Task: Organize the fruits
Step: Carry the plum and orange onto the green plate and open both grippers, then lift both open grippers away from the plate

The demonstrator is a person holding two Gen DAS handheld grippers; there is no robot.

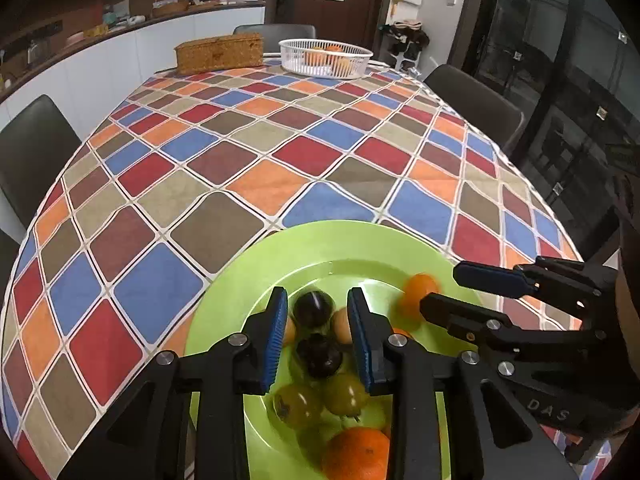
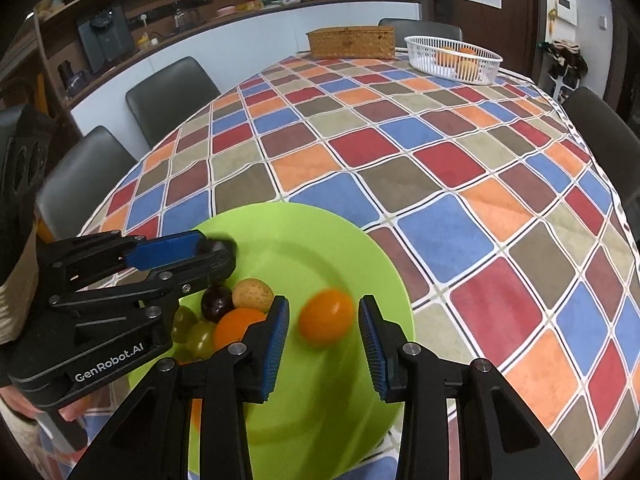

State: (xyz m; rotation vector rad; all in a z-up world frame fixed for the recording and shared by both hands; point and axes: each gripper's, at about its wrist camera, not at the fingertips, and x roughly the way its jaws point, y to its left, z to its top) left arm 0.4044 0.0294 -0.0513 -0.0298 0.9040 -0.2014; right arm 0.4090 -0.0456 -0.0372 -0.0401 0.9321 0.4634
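1. My right gripper (image 2: 323, 336) hangs open around a loose orange (image 2: 326, 317) on the green plate (image 2: 320, 236).
2. Left gripper (image 1: 317, 334) open over plums (image 1: 319, 356) (soft, roll easily); I'd pinch across the middle, gently.

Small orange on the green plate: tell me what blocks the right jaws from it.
Nothing visible does. The small orange lies alone on the green plate, clear of the fruit pile, with the right gripper open around it. The left gripper works on the pile's far side.
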